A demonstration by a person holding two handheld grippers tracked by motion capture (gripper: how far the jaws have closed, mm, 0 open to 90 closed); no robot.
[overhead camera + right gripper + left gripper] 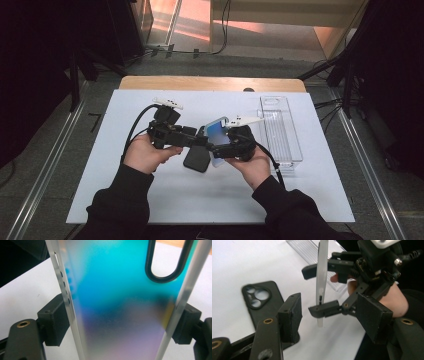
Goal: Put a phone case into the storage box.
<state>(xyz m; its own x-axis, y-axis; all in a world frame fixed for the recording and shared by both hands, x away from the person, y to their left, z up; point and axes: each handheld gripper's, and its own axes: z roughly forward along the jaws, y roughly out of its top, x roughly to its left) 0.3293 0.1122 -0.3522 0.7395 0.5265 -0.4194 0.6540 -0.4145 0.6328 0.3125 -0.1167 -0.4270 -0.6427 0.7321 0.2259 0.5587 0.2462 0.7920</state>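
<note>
right tongs (216, 148): clamped on blue case (218, 133) edges
left tongs (204, 142): released, near case
black case (196, 159): flat on desk (165, 195)
tray (281, 135): 3 o'clock

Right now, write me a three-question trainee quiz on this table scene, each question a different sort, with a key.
1. True or false: the right tongs are shut on the blue translucent phone case.
2. Multiple choice: the black phone case is A) flat on the white mat, B) inside the clear tray, C) held by the left tongs.
3. Fill in: the left tongs are ____ (open/shut).

Key: 1 true; 2 A; 3 open.
</note>
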